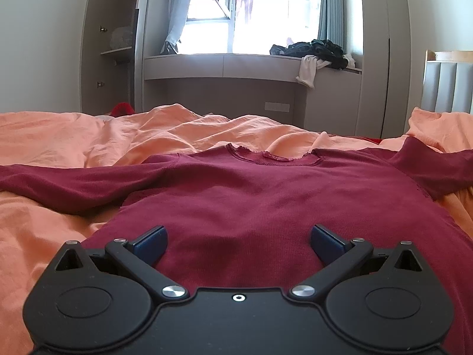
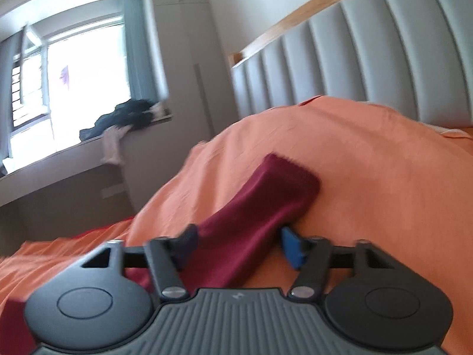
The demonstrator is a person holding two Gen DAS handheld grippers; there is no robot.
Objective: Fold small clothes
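Observation:
A dark red long-sleeved shirt [image 1: 251, 195] lies flat on the orange bedsheet [image 1: 74, 136], collar away from me, sleeves spread left and right. My left gripper [image 1: 239, 245] is open and hovers low over the shirt's lower body, holding nothing. In the right wrist view, the shirt's right sleeve [image 2: 260, 210] runs between the fingers of my right gripper [image 2: 239, 245], cuff pointing away toward the headboard. The jaws stand apart around the sleeve; the view is blurred and I cannot tell whether the pads touch the cloth.
A grey padded headboard [image 2: 369, 59] stands at the right. A window bench [image 1: 236, 65] beyond the bed carries a pile of dark and white clothes [image 1: 316, 51]. An open wardrobe [image 1: 115, 41] stands at the far left. The sheet bulges into a mound [image 2: 354, 162].

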